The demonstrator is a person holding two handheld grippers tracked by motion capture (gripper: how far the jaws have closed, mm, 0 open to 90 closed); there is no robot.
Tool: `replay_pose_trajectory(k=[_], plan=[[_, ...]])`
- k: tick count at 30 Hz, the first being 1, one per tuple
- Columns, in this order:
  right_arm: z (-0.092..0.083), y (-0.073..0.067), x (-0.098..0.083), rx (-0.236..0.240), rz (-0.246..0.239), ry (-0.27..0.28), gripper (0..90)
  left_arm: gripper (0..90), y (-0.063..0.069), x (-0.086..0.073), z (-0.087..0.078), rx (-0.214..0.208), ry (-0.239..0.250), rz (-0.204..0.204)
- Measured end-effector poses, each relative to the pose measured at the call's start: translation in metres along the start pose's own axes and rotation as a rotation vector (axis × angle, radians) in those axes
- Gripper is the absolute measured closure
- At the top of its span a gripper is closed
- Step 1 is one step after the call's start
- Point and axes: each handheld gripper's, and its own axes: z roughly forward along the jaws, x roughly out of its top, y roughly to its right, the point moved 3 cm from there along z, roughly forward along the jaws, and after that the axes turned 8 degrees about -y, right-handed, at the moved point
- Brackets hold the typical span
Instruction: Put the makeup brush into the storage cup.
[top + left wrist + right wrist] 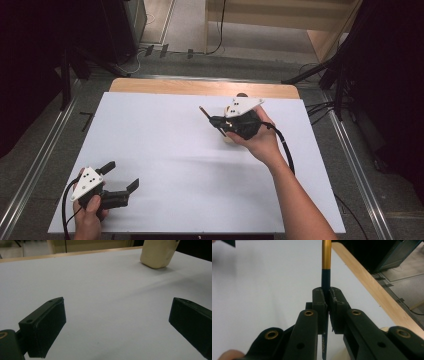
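In the high view the right gripper (220, 121), upper right of centre, pinches a thin dark pencil-like stick (212, 120); the right gripper view adds detail: a dark blue shaft with a gold metal band (326, 255), clamped upright between closed jaws (faint lettering on the shaft is unreadable). The left gripper (121, 175), lower left, has its jaws spread wide and empty. Its own view shows a cream, rounded block (157, 253) at upper right. The white sheet-covered table (165, 150) lies bare between the grippers.
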Motion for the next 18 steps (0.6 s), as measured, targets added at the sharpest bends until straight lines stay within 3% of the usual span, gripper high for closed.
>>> replay_pose_trajectory(k=[9,18], plan=[[-0.008,0.008,-0.005,0.009,0.070,0.099,85.0,1.9,0.001,0.001,0.000,-0.001,-0.001,0.002],[-0.026,0.023,-0.004,-0.032,0.174,0.275,85.0,1.9,0.000,0.000,0.001,-0.002,-0.003,0.003]])
